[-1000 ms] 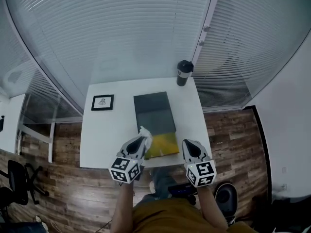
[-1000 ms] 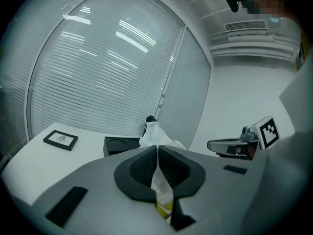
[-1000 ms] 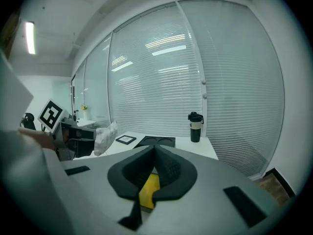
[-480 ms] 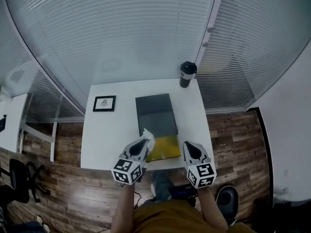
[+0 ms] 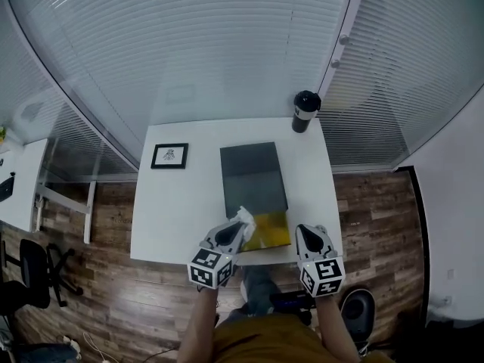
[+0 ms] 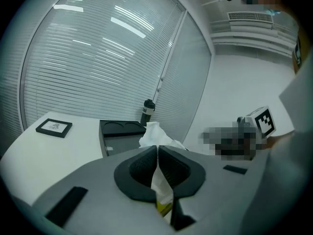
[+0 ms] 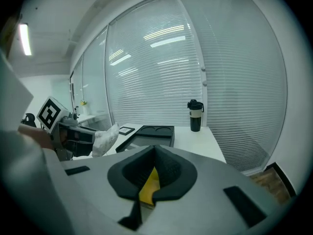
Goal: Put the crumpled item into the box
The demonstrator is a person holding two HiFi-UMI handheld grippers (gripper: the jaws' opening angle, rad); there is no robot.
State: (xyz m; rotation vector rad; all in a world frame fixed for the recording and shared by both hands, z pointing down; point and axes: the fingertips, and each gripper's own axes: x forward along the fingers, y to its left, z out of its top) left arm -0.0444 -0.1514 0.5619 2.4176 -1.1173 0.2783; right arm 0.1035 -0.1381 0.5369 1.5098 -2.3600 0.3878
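Note:
My left gripper [image 5: 230, 235] is shut on a white crumpled paper [image 5: 243, 217], which it holds over the near left corner of the box [image 5: 253, 174]. The box is a long dark tray on the white table [image 5: 178, 203], and its near end is yellow [image 5: 272, 231]. In the left gripper view the paper [image 6: 155, 135] sticks up from between the closed jaws of the left gripper [image 6: 157, 150], with the box [image 6: 122, 128] beyond. My right gripper [image 5: 310, 237] hangs just right of the yellow end. Its jaws are shut in the right gripper view [image 7: 155, 149], and yellow shows through the slit below the tips.
A black bottle [image 5: 305, 111] stands at the table's far right corner. A small framed picture [image 5: 169, 155] lies to the left of the box. Glass walls with blinds run behind the table. Wooden floor surrounds it, and an office chair [image 5: 30, 278] is at the left.
The head view has shifted, so table and box sit a little further right. My left gripper keeps the paper and stays by the box's near left corner. The right gripper holds its place.

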